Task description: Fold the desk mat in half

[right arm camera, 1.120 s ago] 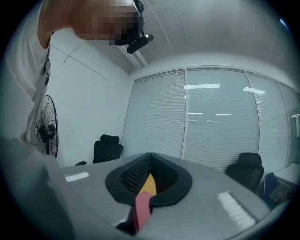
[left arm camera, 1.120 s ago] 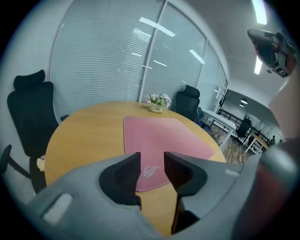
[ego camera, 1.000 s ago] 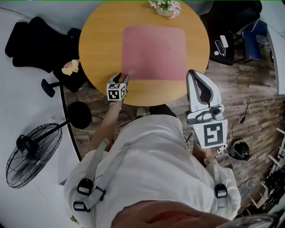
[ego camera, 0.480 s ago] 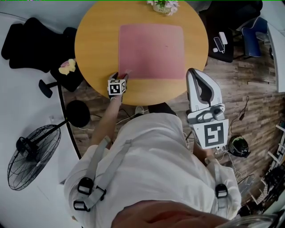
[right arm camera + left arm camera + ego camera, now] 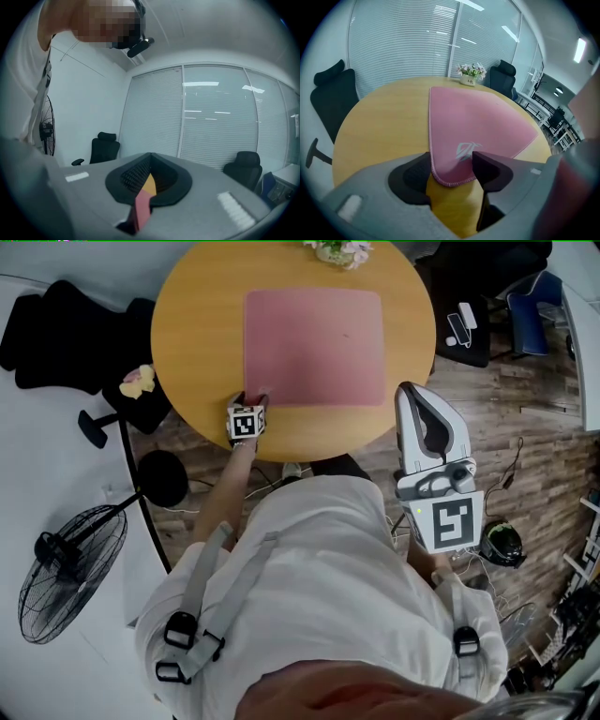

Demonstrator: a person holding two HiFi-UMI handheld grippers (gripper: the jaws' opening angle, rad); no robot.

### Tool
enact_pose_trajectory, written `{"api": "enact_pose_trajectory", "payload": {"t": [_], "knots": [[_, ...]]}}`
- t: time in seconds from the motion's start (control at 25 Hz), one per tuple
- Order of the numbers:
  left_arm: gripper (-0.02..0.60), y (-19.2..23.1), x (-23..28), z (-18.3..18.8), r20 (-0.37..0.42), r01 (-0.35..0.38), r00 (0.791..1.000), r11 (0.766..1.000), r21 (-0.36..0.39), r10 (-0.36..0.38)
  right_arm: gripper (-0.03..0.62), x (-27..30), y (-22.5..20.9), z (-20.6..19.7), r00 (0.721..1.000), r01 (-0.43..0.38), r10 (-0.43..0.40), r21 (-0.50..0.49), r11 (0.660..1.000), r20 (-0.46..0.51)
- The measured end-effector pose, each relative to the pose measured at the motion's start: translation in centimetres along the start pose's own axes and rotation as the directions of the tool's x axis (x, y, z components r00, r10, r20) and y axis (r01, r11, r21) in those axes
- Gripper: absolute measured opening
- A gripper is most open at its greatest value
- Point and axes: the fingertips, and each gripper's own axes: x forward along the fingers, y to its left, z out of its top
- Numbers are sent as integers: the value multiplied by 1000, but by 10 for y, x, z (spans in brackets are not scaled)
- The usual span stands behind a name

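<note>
A pink desk mat (image 5: 314,345) lies flat and unfolded on the round wooden table (image 5: 192,334). My left gripper (image 5: 251,407) is at the mat's near left corner. In the left gripper view, the stitched corner of the mat (image 5: 452,171) lies between the opening jaws of the left gripper (image 5: 451,174), and a gap shows beside each dark pad (image 5: 490,169). My right gripper (image 5: 411,395) hangs off the table's near right edge, clear of the mat. The right gripper (image 5: 143,194) is shut, and only a thin slit shows table and mat.
A small pot of flowers (image 5: 336,251) stands at the table's far edge, also seen as the flower pot (image 5: 469,77). Black office chairs (image 5: 66,329) stand to the left, a floor fan (image 5: 66,573) near left. Another chair with devices (image 5: 464,329) is at the right.
The mat's near left corner, slightly raised a second ago, now lies flat. The left gripper's jaws have spread apart around it. The right gripper has stayed in place.
</note>
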Motion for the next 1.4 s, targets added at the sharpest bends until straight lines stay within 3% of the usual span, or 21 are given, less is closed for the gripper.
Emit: {"api": "enact_pose_trajectory", "payload": {"t": [0.16, 0.4, 0.56, 0.76, 1.4], "knots": [[242, -7, 3, 0, -11, 11, 1000, 1000, 17, -11, 5, 1, -3, -1, 1000, -4, 4, 8, 1000, -3], [116, -19, 3, 1, -11, 62, 998, 998, -1, -62, 5, 1, -4, -1, 1000, -8, 8, 15, 1000, 4], [83, -26, -6, 10, 13, 91, 996, 996, 7, -91, 5, -4, -9, -4, 1000, 0, 0, 16, 1000, -3], [66, -37, -15, 22, 43, 108, 993, 993, 42, -110, 5, -1, -13, -1, 1000, 14, -14, 58, 998, -11], [51, -92, -32, 70, 113, 188, 971, 966, 175, -209, 5, -3, -33, 1, 1000, 23, -24, 56, 998, 7]]}}
